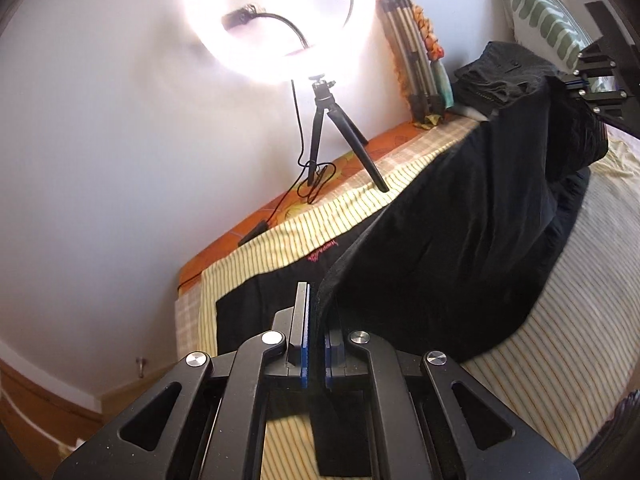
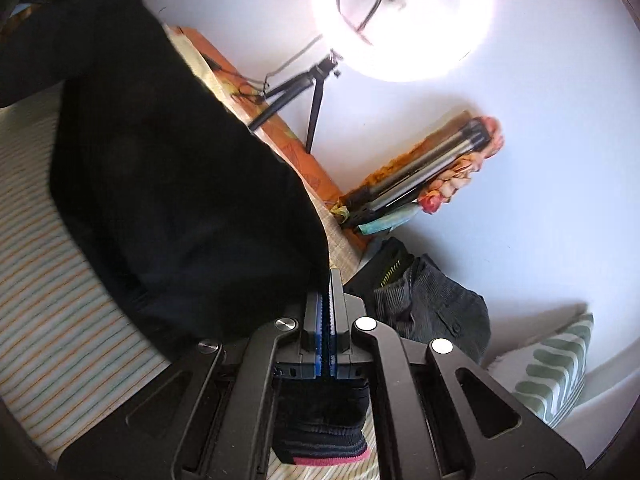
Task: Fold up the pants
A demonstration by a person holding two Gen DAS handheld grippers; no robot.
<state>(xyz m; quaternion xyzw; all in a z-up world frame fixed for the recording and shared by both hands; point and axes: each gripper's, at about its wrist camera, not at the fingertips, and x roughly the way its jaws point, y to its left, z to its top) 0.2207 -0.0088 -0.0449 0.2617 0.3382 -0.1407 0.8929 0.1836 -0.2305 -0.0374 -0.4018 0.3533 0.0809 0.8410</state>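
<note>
1. Fingers (image 1: pixel 301 320) of the left gripper (image 1: pixel 316 328) are pressed together on an edge of the black pants (image 1: pixel 460 232).
2. Fingers (image 2: pixel 338 304) of the right gripper (image 2: pixel 326 304) are pinched tight on the pants too, at the end with the stretchy band and its pink stripe (image 2: pixel 332 458).
3. Both pinched ends are lifted up off the bed (image 1: pixel 580 300), and the cloth hangs between the 2 grippers.
4. Part of the pants rests flat on the bed's striped sheet, with a small pink logo (image 1: pixel 322 251) showing.
5. On the bed's far edge, by the wall, stands a bright ring light (image 1: pixel 276 20) on a little tripod (image 1: pixel 340 136).
6. Near the tripod, a folded stand (image 1: pixel 412 60) leans on the wall.
7. A pile of gray clothes (image 2: pixel 436 308) sits on the bed beside a green and white pillow (image 2: pixel 556 372).
</note>
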